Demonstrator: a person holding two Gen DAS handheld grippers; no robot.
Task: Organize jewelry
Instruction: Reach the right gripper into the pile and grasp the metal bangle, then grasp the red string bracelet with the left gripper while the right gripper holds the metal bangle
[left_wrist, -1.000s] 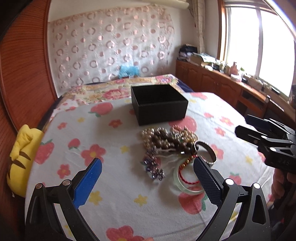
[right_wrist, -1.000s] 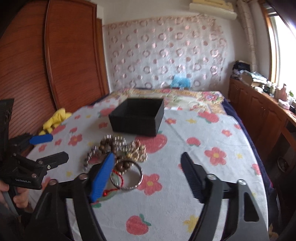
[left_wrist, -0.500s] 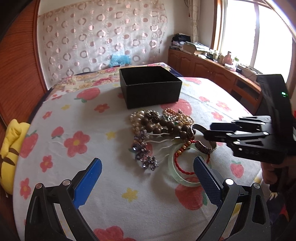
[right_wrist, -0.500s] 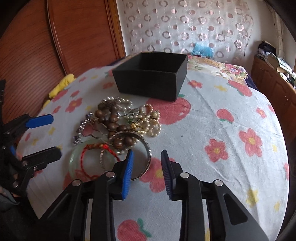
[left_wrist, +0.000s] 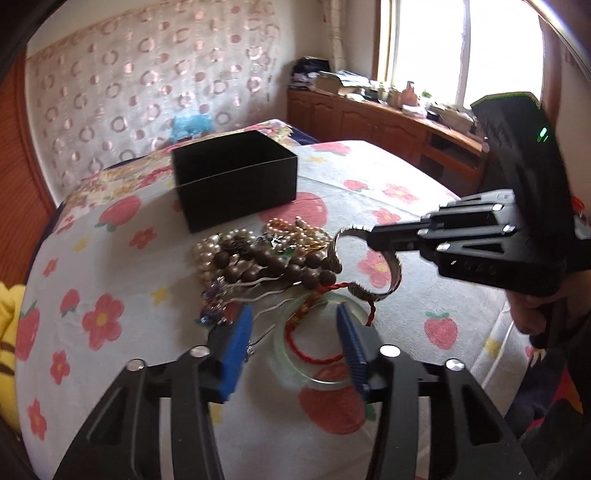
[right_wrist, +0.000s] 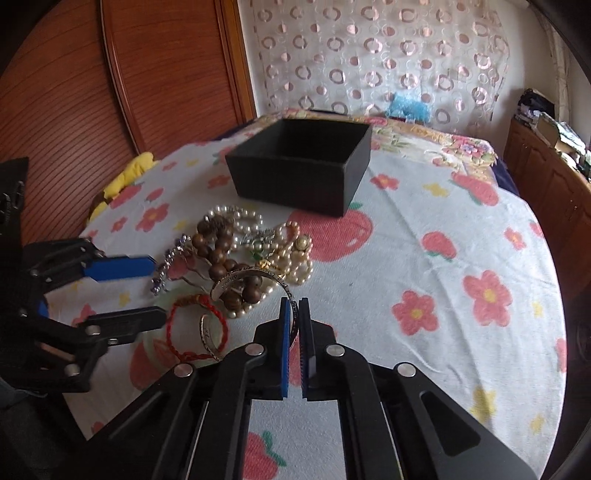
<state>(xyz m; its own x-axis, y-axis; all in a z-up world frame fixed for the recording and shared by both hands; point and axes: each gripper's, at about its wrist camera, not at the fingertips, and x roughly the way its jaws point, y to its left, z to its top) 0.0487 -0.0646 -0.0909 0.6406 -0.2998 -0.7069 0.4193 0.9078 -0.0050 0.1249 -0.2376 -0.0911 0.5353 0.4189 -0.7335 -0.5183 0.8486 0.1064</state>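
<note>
Right claw (right_wrist: 294, 306) is clamped on the bangle (right_wrist: 255, 280), tilted up, prob. to carry it to the box (right_wrist: 295, 177); left claw (left_wrist: 291, 328) is apart over the pile (left_wrist: 258, 258).

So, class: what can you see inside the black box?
Inside the black box only dark inner walls show; its floor is hidden behind the near wall, so whether any jewelry lies in it cannot be told.

box (right_wrist: 299, 173) sits at far side of tablecloth (right_wrist: 424, 229), jewelry pile (right_wrist: 243, 251) just in front of it. Bangle (left_wrist: 314, 354) and cord bracelet (right_wrist: 195, 325) lie at pile's near edge, cord inside bangle. Cuff bracelet (right_wrist: 255, 284) rests against pile's near-right, its right side between right gripper (right_wrist: 294, 314) fingers. Left gripper (left_wrist: 291, 328) over bangle, left of right gripper
</note>
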